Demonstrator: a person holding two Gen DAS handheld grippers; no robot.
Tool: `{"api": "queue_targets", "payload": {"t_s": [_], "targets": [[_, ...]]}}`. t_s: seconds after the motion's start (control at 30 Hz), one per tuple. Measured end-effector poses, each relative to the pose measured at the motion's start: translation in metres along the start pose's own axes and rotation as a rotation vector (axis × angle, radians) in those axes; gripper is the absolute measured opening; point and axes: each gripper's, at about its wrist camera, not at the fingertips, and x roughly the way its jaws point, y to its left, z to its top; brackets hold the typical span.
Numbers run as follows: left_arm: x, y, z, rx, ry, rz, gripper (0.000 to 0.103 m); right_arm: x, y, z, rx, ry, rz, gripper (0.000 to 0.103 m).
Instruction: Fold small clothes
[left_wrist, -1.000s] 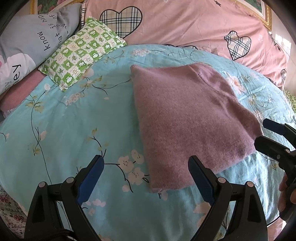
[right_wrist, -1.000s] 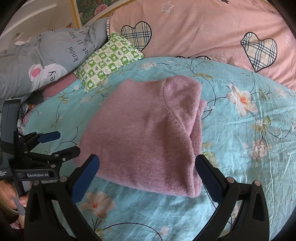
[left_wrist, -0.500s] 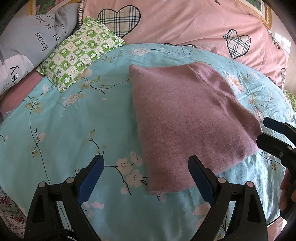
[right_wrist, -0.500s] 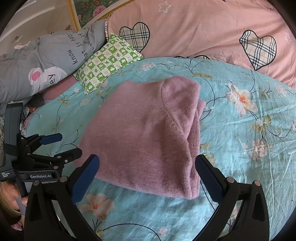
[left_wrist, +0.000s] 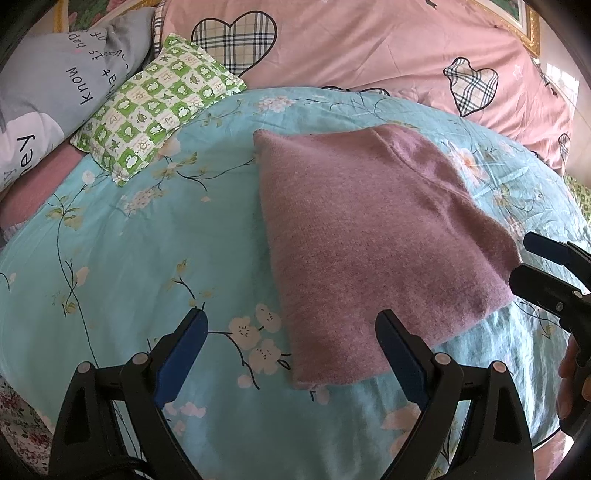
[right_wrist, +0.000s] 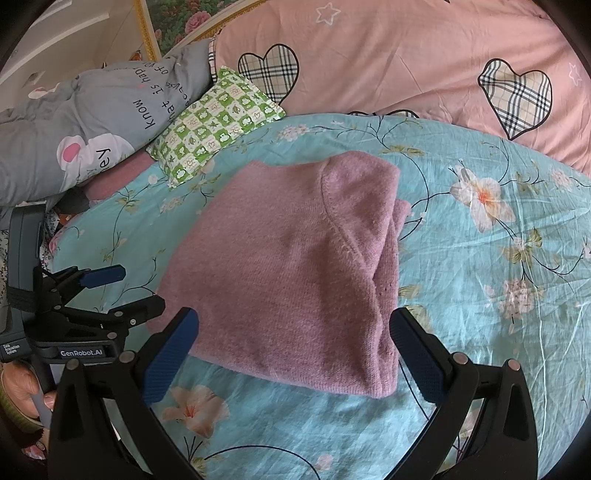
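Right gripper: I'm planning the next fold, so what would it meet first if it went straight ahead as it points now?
Most likely the sweater. The right gripper is open, and the near edge of the sweater lies between its fingers, just ahead. Height above the bed is unclear.

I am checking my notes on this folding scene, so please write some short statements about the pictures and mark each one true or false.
1. The pink sweater lies folded on the blue floral sheet. True.
2. The left claw is shut on the sweater. False: it is open and holds nothing.
3. A green checked pillow lies beside the grey quilt. True.
4. The right claw is open. True.
5. The sweater rests on top of the green checked pillow. False: the two are apart, with bare sheet between them.
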Motion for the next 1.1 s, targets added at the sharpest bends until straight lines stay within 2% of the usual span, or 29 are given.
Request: {"api": "queue_targets", "payload": {"t_s": [1.1], "targets": [[-0.0010, -0.0023, 0.0025, 0.002, -0.004, -0.011, 0.093, -0.0007, 0.0008, 0.0007, -0.002, -0.001, 0.003, 0.103]]}}
